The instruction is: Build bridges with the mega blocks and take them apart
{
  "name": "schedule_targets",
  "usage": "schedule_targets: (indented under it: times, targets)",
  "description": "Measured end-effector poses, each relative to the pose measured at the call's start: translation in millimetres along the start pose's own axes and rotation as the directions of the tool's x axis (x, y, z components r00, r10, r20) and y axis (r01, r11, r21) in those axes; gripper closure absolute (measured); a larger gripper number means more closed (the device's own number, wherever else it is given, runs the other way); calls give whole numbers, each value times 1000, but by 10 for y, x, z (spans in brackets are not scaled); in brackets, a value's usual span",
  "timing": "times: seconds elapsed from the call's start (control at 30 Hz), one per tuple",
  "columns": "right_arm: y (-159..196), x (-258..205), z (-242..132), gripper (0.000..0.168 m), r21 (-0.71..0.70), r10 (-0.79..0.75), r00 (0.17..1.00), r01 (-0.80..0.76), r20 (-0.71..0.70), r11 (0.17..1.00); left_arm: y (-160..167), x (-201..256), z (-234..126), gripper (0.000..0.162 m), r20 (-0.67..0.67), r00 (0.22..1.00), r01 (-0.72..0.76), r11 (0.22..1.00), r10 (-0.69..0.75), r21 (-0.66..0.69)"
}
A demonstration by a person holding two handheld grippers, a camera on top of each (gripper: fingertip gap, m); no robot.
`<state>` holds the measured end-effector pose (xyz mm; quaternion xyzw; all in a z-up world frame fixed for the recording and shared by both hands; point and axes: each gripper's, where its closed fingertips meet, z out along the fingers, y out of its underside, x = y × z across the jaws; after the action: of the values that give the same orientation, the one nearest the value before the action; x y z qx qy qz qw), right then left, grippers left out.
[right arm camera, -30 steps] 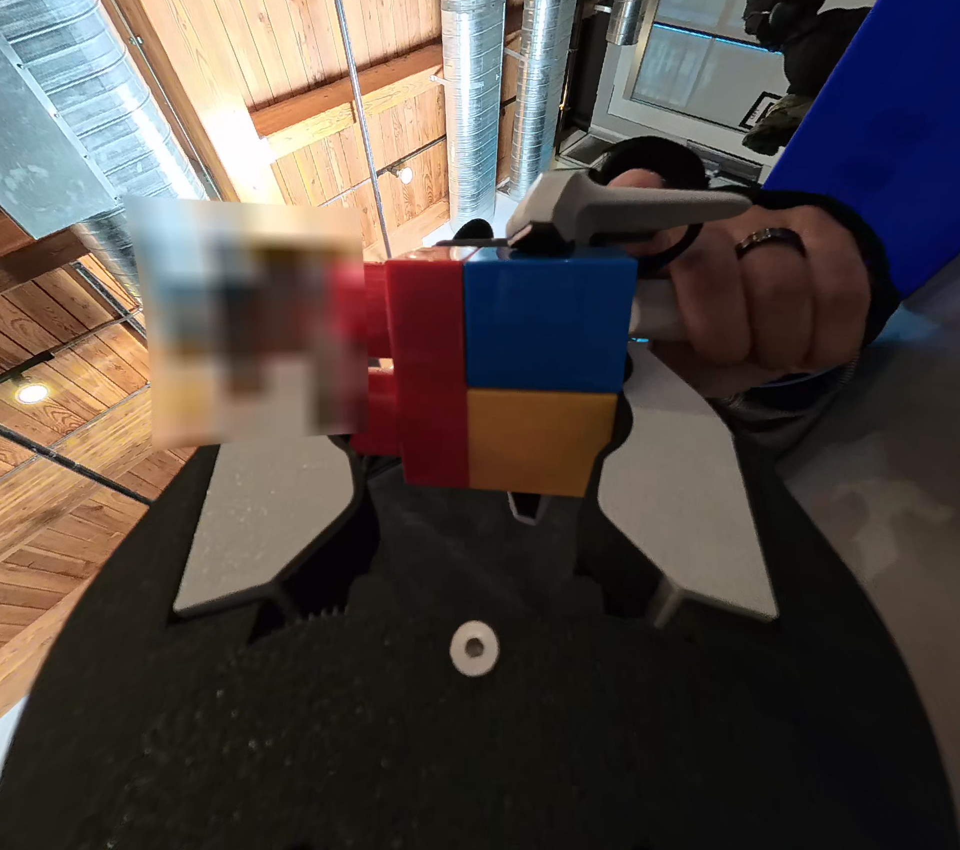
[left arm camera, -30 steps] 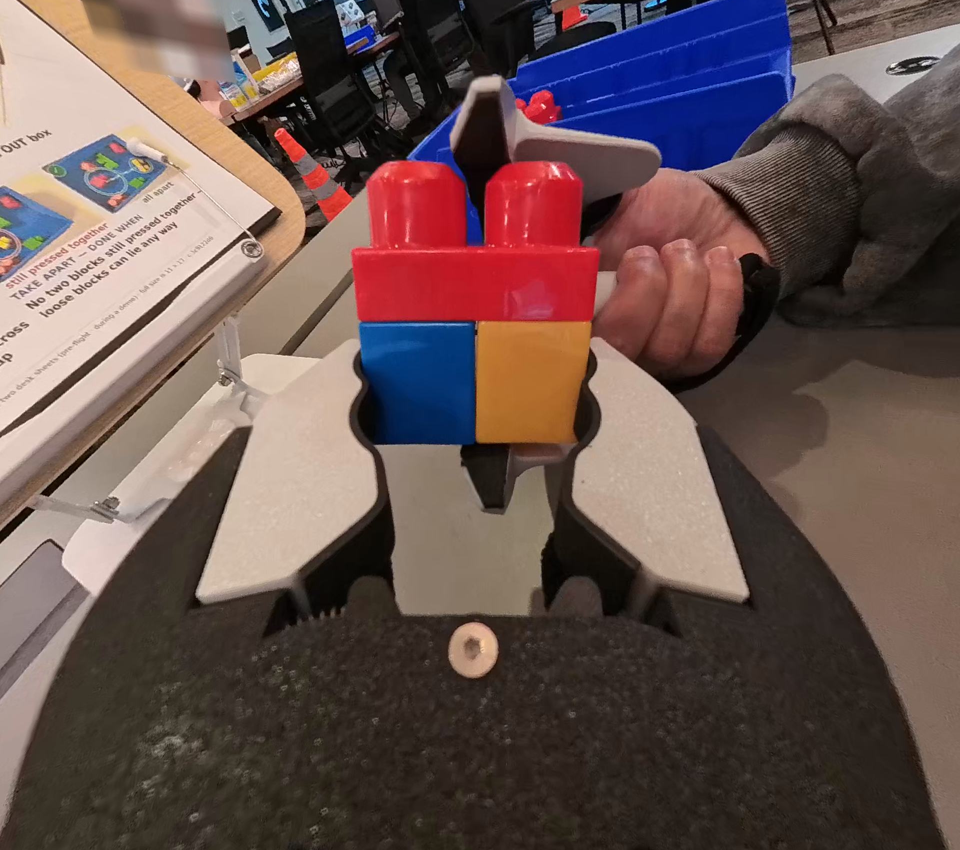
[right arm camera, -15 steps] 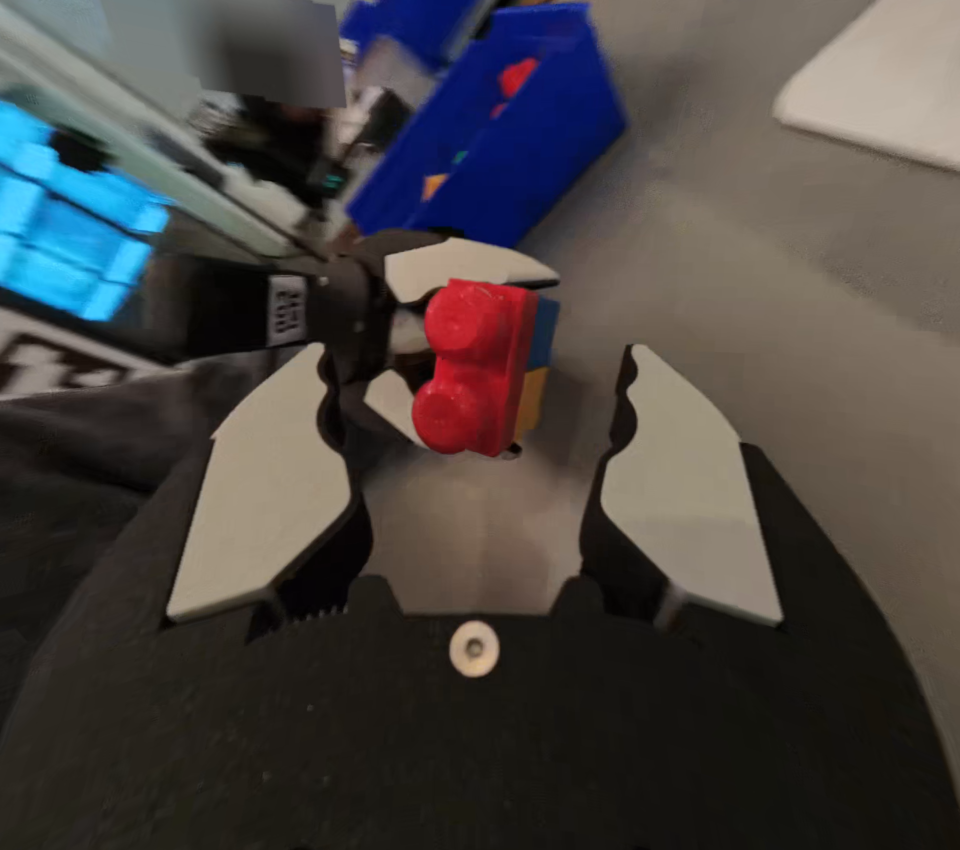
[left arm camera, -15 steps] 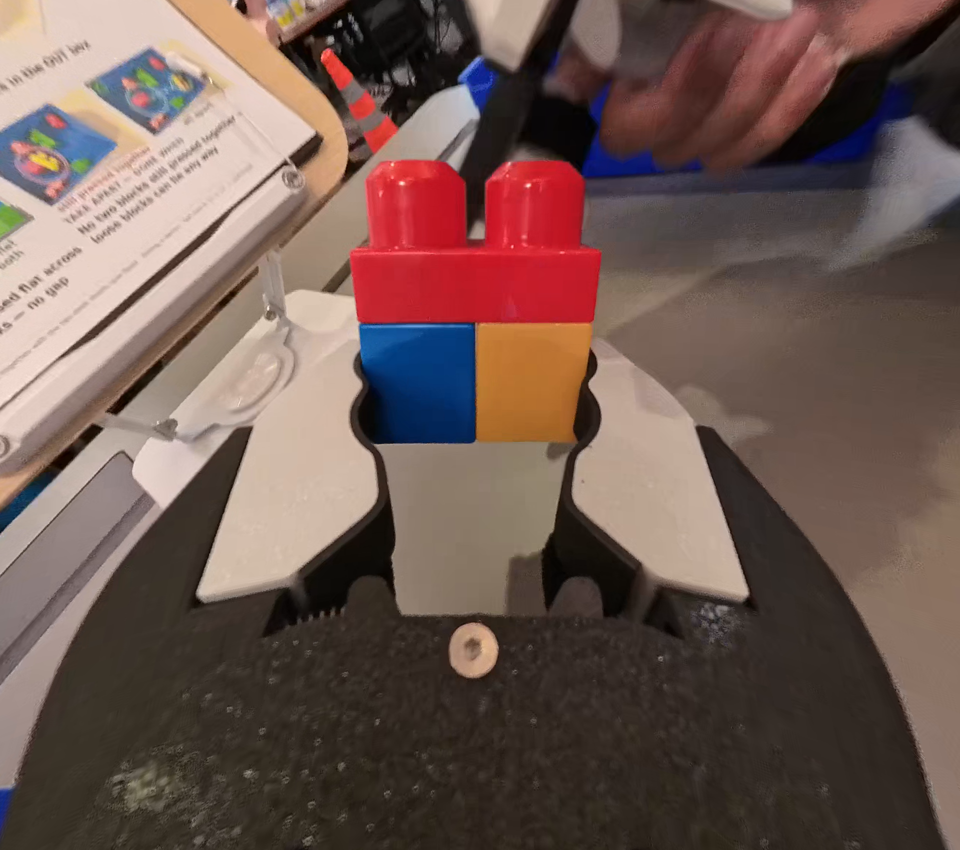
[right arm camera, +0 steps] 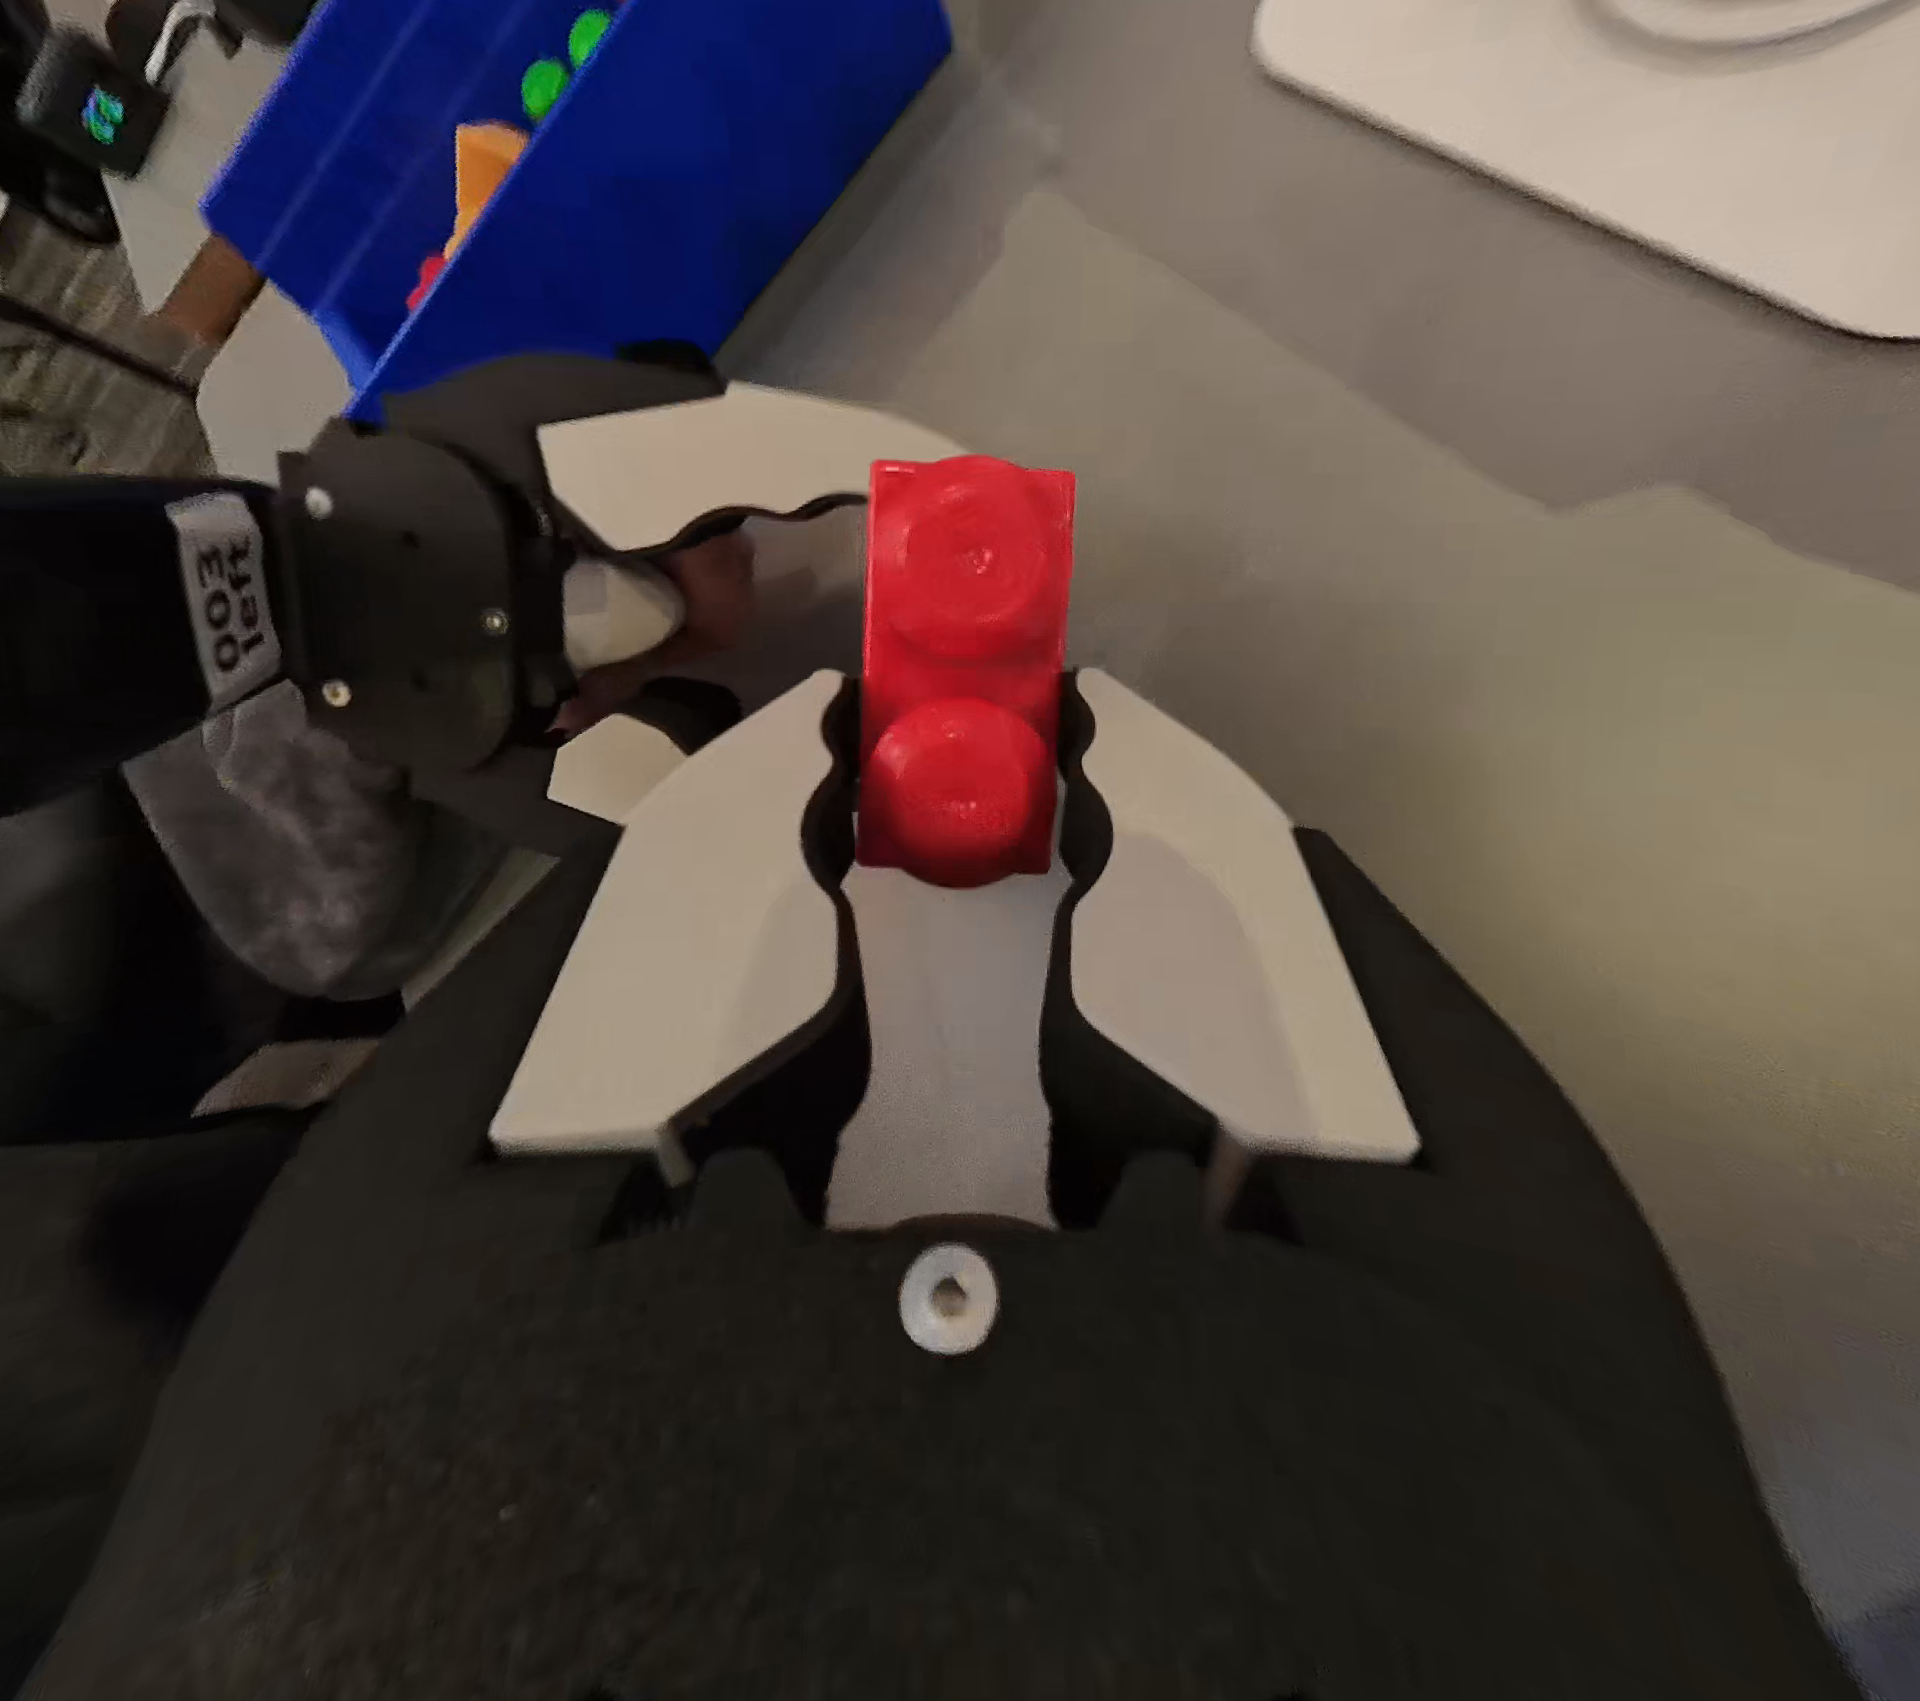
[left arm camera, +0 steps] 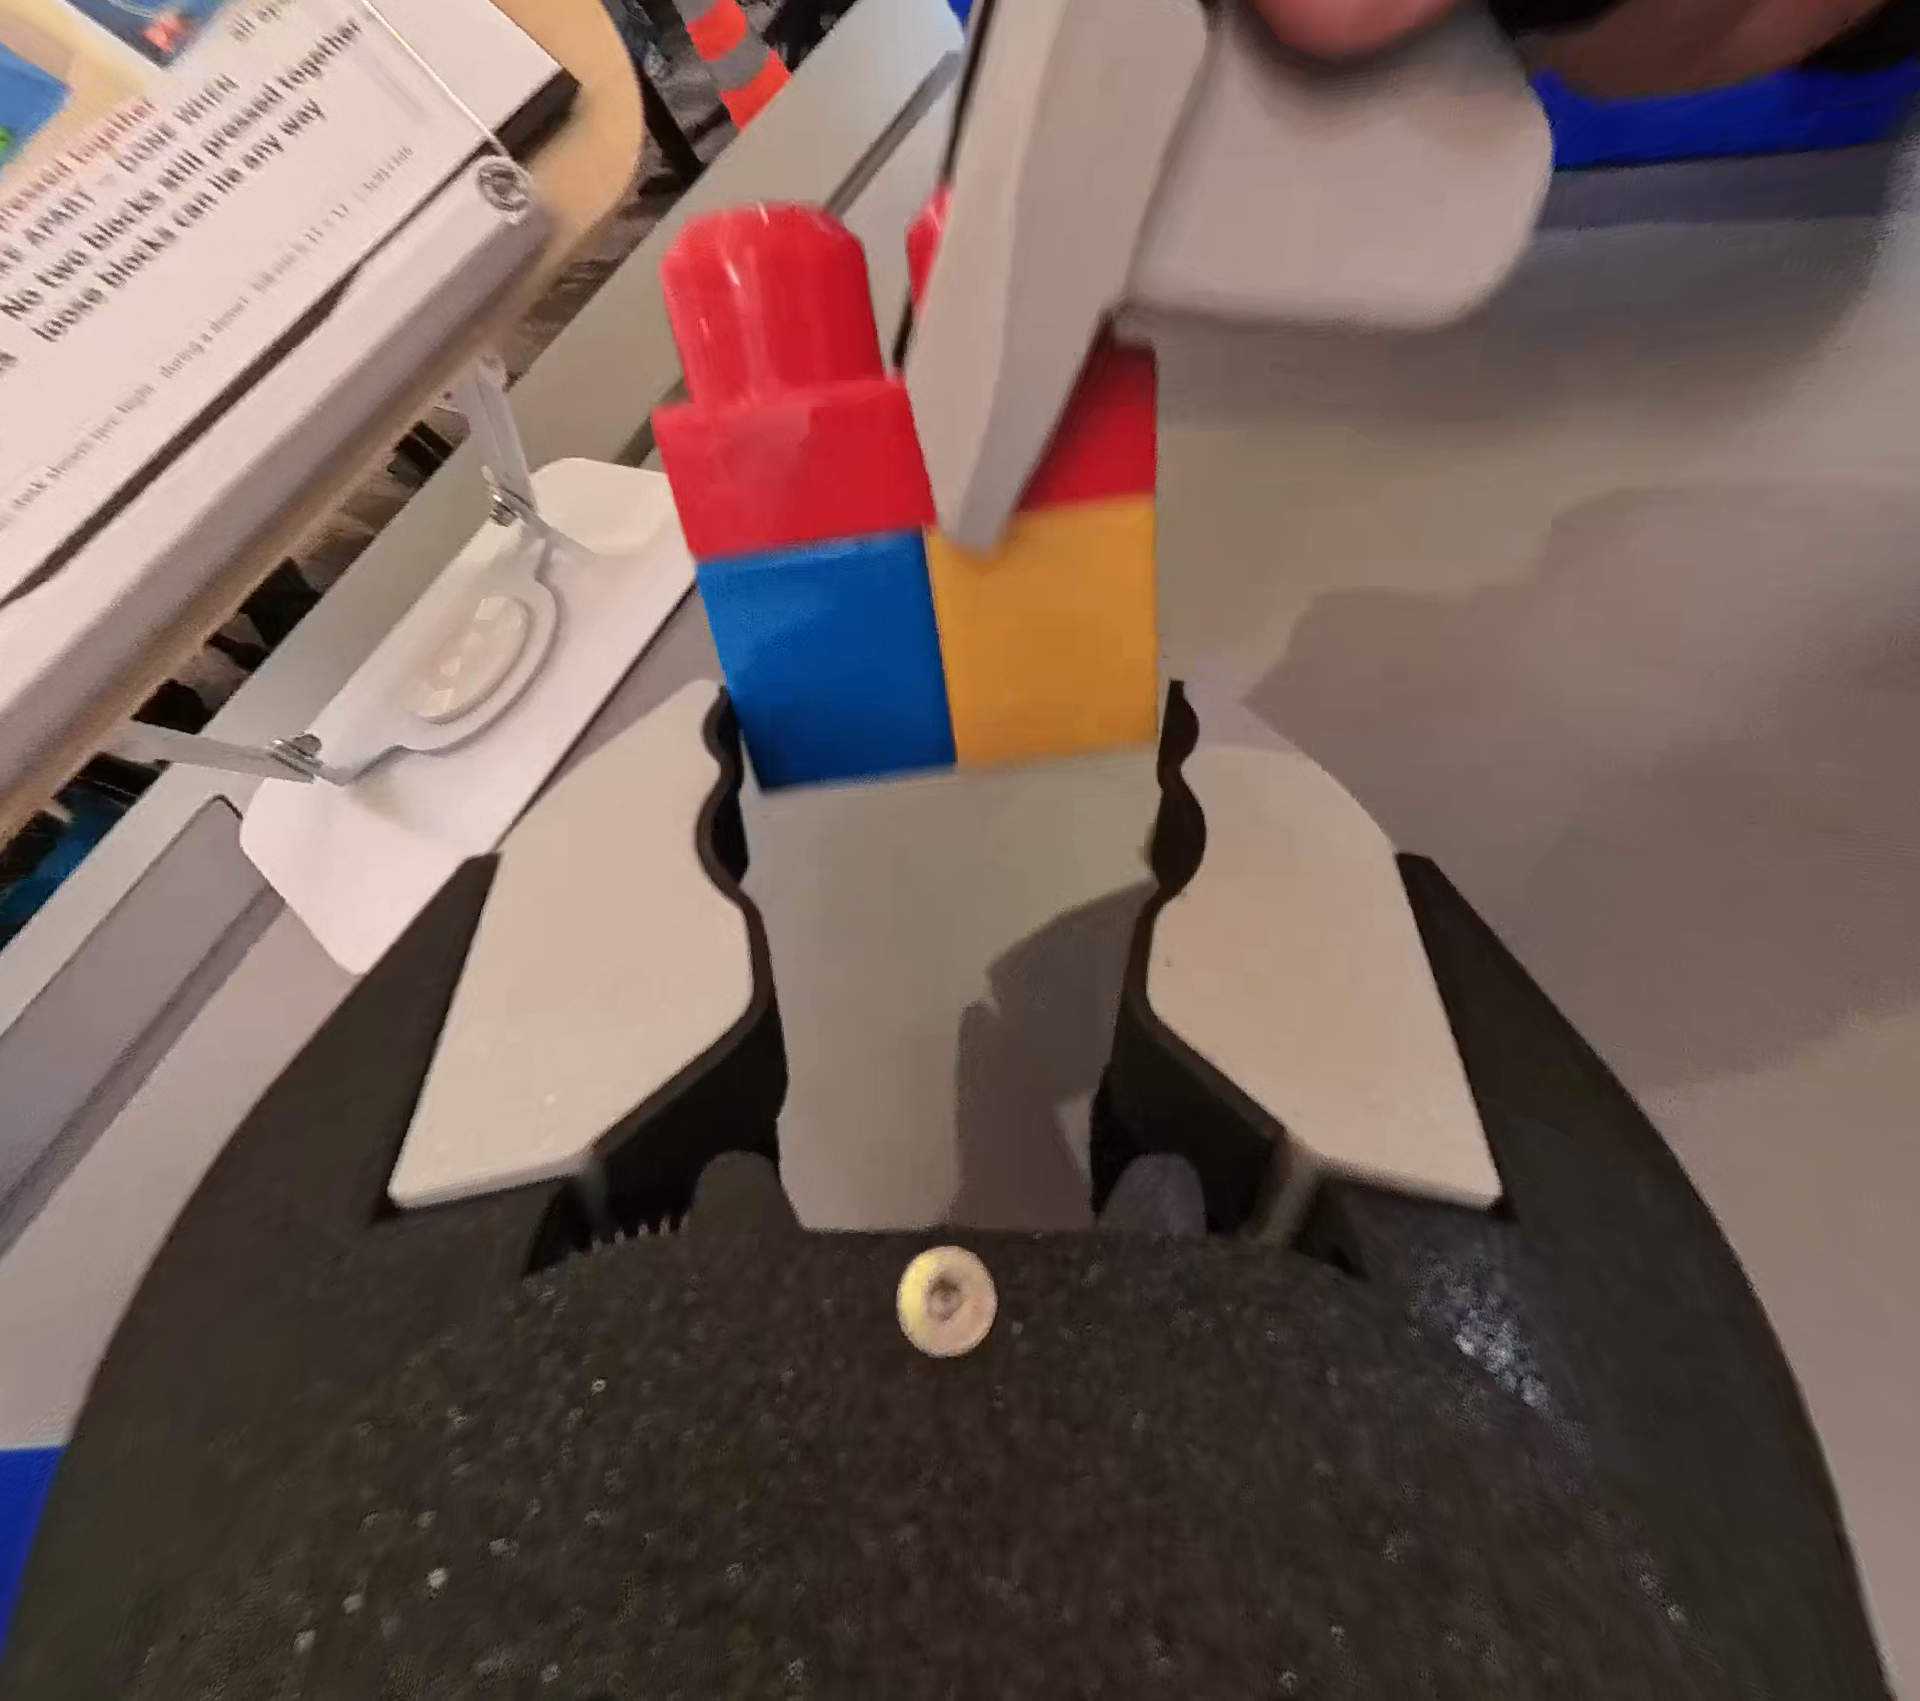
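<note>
Both grippers hold one small bridge of mega blocks above the grey table (left arm camera: 1558,716). The left gripper (left arm camera: 951,747) pinches the two lower blocks, its fingers pressed against the outer side of the blue block (left arm camera: 831,664) and of the yellow block (left arm camera: 1049,633). The right gripper (right arm camera: 961,778) comes down from above, its fingers closed on the near half of the red block (right arm camera: 961,675), which spans the blue and yellow pair and carries two studs.

Risks from here:
- The red block is gripped at one end only. A pull there would probably lever it off at an angle, and it may jam or twist out of the fingers.
- The blue and yellow blocks are joined only by the red one. Once it comes free they are loose against each other, held by side pressure alone; a slackening left grip would likely drop one onto the table.
- In the left wrist view a finger (left arm camera: 1029,197) of the right gripper reaches down to the seam above the yellow block, so it may catch the lower block.

A blue bin (right arm camera: 665,124) of loose blocks stands on the table behind, well apart from both grippers.
</note>
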<state>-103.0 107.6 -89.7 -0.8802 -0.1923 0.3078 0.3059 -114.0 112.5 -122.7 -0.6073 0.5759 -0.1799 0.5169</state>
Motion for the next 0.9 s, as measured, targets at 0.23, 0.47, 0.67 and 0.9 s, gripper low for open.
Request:
schedule_targets:
  times: [0.23, 0.47, 0.67, 0.9]
  targets:
    - [-177, 271, -1210, 132, 206, 45, 987, -13, -153, 978, -49, 36, -37, 90, -68, 983, 170, 985, -169, 15]
    - [54, 1401, -2589, 132, 237, 211, 765, -79, -608, 968, -36, -85, -63, 92, -110, 937, 334, 942, -331, 12]
    - [783, 2117, -2821, 132, 135, 262, 625, -244, -735, 961, 68, -75, -9, 93, -79, 949, 304, 952, -306, -37]
    - [1327, 2527, -2552, 132, 28, 229, 596, -326, -770, 945, 95, -20, 17, 94, -95, 949, 296, 954, -300, -53]
